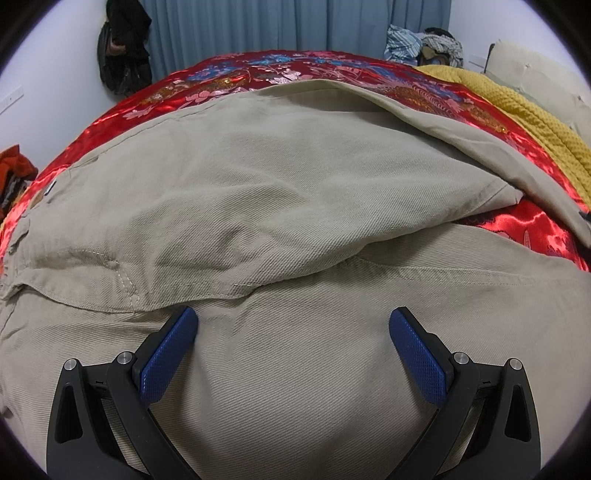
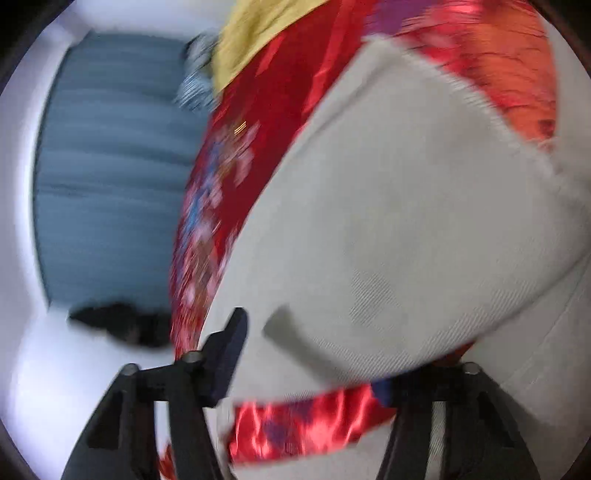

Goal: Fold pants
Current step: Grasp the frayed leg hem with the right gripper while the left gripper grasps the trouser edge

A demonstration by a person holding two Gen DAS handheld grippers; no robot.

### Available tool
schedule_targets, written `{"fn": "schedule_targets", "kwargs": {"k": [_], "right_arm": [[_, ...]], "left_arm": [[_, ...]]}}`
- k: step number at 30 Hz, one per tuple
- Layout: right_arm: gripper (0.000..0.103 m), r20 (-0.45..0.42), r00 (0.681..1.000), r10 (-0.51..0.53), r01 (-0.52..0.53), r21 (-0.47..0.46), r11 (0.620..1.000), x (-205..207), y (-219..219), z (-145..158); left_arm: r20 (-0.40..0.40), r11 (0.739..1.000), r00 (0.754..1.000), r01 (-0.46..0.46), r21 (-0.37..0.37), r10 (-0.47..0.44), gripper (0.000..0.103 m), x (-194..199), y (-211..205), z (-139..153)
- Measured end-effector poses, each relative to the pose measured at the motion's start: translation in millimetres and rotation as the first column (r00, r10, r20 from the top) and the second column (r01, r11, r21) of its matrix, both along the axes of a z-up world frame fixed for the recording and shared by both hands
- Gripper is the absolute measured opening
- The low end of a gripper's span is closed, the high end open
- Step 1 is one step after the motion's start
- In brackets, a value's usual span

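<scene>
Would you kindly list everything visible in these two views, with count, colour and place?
pants: one, beige, spread over the bedspread, one leg folded across
bedspread: one, red floral satin, under the pants
blanket: one, mustard yellow, right of the bedspread
curtain: one, blue-grey, behind the bed
clothes pile: one, striped and mixed, far right corner
dark garments: one bunch, black, hanging at left wall
left gripper: open, blue pads, over the pants
right gripper: blurred, over the pants
</scene>
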State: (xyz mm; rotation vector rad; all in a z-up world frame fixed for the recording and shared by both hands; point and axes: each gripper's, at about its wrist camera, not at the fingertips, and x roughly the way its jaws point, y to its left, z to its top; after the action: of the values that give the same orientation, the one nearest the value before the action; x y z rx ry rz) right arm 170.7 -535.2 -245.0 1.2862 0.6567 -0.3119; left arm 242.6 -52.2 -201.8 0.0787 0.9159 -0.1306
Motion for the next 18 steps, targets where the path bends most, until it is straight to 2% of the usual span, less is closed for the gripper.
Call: {"fn": "schedule_targets", "kwargs": {"k": [2, 3, 4, 5, 6, 7, 9, 11, 14, 15, 17, 18], "right_arm": [[0.015, -0.020, 0.998, 0.052, -0.055, -0.132, 0.990, 6.9, 0.1, 23.9], [0.009, 0.000, 0.997, 0.083, -0.081, -0.179, 0.980, 6.3, 0.9, 40.4], [0.009, 0.026, 0.994, 0.109, -0.101, -0.217, 0.971, 3.6, 0.3, 56.5], [0.009, 0.062, 0.986, 0.154, -0.131, -0.277, 0.952, -1.9, 1.7, 82.5], [0.009, 0.103, 0.973, 0.205, -0.160, -0.337, 0.928, -10.3, 3.8, 110.1], [0.009, 0.126, 0.962, 0.242, -0.180, -0.374, 0.910, -17.1, 5.6, 128.6], [0.009, 0.170, 0.927, 0.335, -0.224, -0.466, 0.856, -40.5, 14.6, 174.6], [0.009, 0.191, 0.893, 0.408, -0.258, -0.524, 0.812, -62.1, 25.8, 205.8], [0.009, 0.194, 0.849, 0.491, -0.304, -0.579, 0.756, -88.7, 50.0, 232.5], [0.009, 0.200, 0.838, 0.508, -0.317, -0.579, 0.751, -99.5, 51.4, 238.5], [0.008, 0.247, 0.821, 0.515, -0.319, -0.550, 0.772, -125.1, 44.5, 246.3], [0.008, 0.269, 0.815, 0.512, -0.315, -0.536, 0.783, -134.0, 38.8, 248.3]], "left_arm": [[-0.031, 1.000, 1.000, 0.004, -0.009, -0.004, 0.103, 2.8, 1.3, 3.2], [-0.064, 1.000, 0.998, 0.010, -0.019, -0.011, 0.102, 5.8, 2.9, 7.6], [-0.101, 0.999, 0.995, 0.011, -0.053, -0.017, 0.101, 9.7, 7.4, 17.6], [-0.113, 0.990, 0.993, -0.003, -0.144, -0.013, 0.101, 11.7, 17.2, 31.7], [-0.109, 0.958, 0.994, -0.031, -0.285, 0.000, 0.101, 13.9, 30.8, 47.3], [-0.108, 0.921, 0.994, -0.052, -0.386, 0.011, 0.101, 18.1, 40.3, 57.2], [-0.145, 0.819, 0.989, -0.101, -0.564, 0.022, 0.102, 43.8, 53.4, 73.8], [-0.193, 0.740, 0.981, -0.117, -0.662, -0.018, 0.102, 74.6, 51.2, 74.6], [-0.236, 0.652, 0.971, -0.152, -0.742, -0.042, 0.101, 112.4, 43.3, 71.6], [-0.241, 0.619, 0.970, -0.162, -0.769, -0.046, 0.101, 123.7, 42.2, 68.9], [-0.278, 0.593, 0.961, -0.219, -0.775, -0.008, 0.098, 133.7, 45.7, 62.0], [-0.291, 0.574, 0.957, -0.240, -0.783, 0.003, 0.093, 134.8, 49.5, 58.3]]}}
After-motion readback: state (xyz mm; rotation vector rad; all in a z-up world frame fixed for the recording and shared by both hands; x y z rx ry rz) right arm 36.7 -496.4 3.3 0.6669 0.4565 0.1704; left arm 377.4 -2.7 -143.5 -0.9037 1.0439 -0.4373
